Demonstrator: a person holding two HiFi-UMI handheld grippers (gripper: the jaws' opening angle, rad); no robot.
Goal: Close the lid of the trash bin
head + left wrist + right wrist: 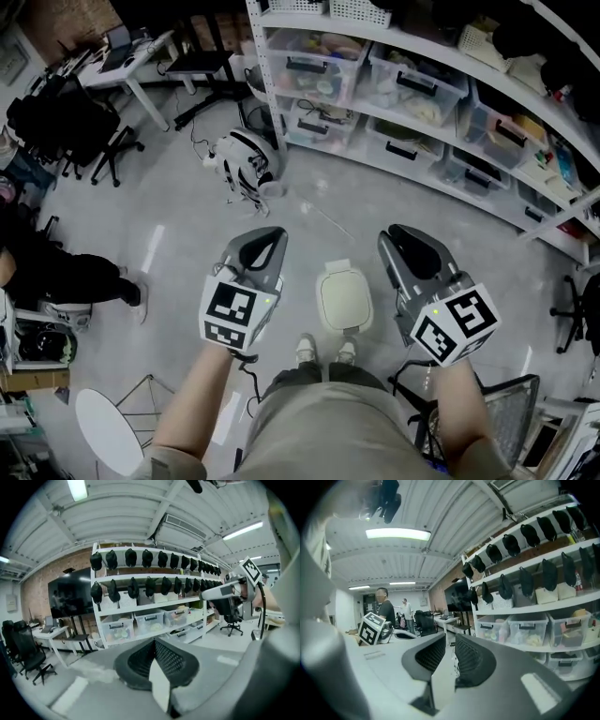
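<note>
Where the bin is: the trash bin [344,298] stands on the floor well below both grippers. It sits between them, a little nearer the right gripper [410,234], with the person's shoes [306,349] just beside its near edge.
Lid: the cream lid [343,292] looks flat on the bin, so it is probably already down. No gap shows from above.
Left gripper: the left gripper [265,236] is held high and its jaws are together with nothing between them.
Right gripper: its jaws stand a narrow slit apart with nothing between them.
Handling: the bin looks like light, thin, smooth plastic with a lid that swings freely on a hinge. A hard push would likely slam the lid or skid the bin on the polished floor.
Where to take hold: no pinch is needed. I would press down on the middle of the lid, towards the free edge, with the outside of closed jaws.
Beyond the grippers: a shelf rack [274,84] holds clear storage boxes [415,86], and a white helmet-like object [246,159] lies among cables.
Out past the left gripper: office chairs [89,131] and a round white top [108,427].
Beside the right gripper: a wire-mesh frame [514,412], low down.
In the way: nothing lies between either gripper and the lid. Only the shoes crowd the bin.
</note>
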